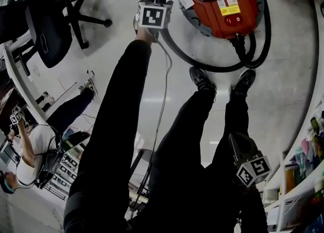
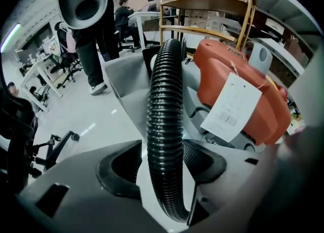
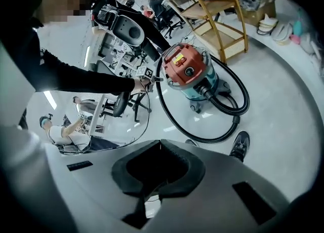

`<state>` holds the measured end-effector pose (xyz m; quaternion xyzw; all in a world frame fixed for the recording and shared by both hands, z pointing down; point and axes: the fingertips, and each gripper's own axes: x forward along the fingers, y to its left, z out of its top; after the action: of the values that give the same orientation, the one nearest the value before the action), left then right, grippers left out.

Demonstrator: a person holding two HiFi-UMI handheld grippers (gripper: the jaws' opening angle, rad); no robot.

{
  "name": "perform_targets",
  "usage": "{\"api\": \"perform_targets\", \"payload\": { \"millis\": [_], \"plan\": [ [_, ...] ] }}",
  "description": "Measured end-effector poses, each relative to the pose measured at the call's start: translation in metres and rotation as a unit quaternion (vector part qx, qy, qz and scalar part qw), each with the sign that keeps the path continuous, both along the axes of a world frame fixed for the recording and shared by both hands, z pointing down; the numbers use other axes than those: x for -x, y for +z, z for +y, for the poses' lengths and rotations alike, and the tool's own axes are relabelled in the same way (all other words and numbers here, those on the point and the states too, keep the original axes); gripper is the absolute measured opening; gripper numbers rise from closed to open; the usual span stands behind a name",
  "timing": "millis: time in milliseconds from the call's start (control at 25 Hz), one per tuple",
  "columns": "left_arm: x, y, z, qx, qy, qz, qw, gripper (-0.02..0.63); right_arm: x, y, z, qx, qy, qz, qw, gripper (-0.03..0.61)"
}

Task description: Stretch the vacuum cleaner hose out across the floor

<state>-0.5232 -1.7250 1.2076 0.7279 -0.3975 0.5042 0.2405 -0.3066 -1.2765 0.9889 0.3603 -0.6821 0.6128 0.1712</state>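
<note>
Left gripper: top centre of the head view, at the end of an outstretched black sleeve; jaws spread, with the hose running up between them and a gap showing at the left pad.
Hose: black and ribbed; in the head view it loops on the floor around the vacuum cleaner at the top of the frame, curving below it and up to the left gripper.
Vacuum cleaner: red body, top right of the head view, a white paper tag hanging on it.
Right gripper: lower right of the head view, well apart from the hose; jaws pressed together, nothing in them.
Shoes: just below the hose loop.
Office chair: upper left.
</note>
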Motion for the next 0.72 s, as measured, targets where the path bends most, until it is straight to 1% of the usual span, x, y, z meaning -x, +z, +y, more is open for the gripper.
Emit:
{"api": "perform_targets", "payload": {
  "millis": [40,120,200,240,320,440,520,720],
  "plan": [
    [-0.004,-0.002,-0.001,0.002,0.004,-0.002,1.0000,0.267,0.000,0.001,0.002,0.004,0.000,-0.001,1.000,0.015],
    [-0.009,-0.009,0.003,0.011,0.009,-0.006,0.9999,0.199,-0.001,0.001,0.005,0.009,-0.005,0.002,1.000,0.015],
    [-0.008,-0.024,0.009,0.019,0.003,-0.001,0.9998,0.196,-0.002,-0.003,0.002,0.003,-0.014,0.006,1.000,0.015],
    [-0.009,-0.035,0.010,0.017,0.001,0.012,0.9998,0.195,-0.003,-0.006,-0.002,-0.003,-0.020,0.008,1.000,0.015],
    [-0.015,-0.066,0.014,0.005,-0.007,0.051,0.9987,0.193,-0.006,-0.017,-0.013,-0.012,-0.030,0.011,0.999,0.015],
    [-0.025,-0.122,0.029,-0.010,-0.028,0.106,0.9940,0.190,-0.015,-0.038,-0.024,-0.025,-0.035,0.012,0.999,0.015],
    [-0.040,-0.162,0.043,-0.025,-0.007,0.124,0.9919,0.190,-0.024,-0.049,-0.036,-0.038,-0.041,0.017,0.998,0.015],
    [-0.087,-0.273,0.100,-0.072,0.059,0.152,0.9839,0.190,-0.041,-0.090,-0.055,-0.073,-0.082,0.034,0.993,0.015]
  ]
}}
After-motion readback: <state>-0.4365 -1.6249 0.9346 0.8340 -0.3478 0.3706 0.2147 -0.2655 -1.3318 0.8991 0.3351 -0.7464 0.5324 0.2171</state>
